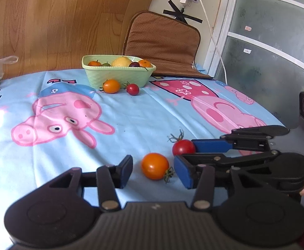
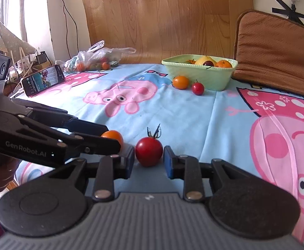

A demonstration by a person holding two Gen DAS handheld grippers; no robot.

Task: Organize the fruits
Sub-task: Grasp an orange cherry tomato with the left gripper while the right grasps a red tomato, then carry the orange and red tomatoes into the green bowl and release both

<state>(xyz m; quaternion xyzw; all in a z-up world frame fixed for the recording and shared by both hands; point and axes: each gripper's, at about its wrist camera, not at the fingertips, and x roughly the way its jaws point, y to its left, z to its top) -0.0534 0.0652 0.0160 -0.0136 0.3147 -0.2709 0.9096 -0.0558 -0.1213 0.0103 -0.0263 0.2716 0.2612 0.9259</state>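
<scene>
The cartoon-pig tablecloth (image 1: 131,114) carries 4 loose tomatoes, a green basket (image 1: 118,73) and a phone (image 2: 43,79).

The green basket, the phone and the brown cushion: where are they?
green basket (image 1: 118,77): left wrist view, on its front wall.
phone (image 2: 43,79): right wrist view, on its lit screen.
brown cushion (image 1: 162,41): left wrist view, on its upright middle.

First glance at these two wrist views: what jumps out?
Two tomatoes up close: the left gripper brackets an orange tomato, and the right gripper brackets a red tomato, both open, neither closed yet. Then the loud cartoon-pig tablecloth, and at its far side a green basket of fruit with two more tomatoes in front.
</scene>
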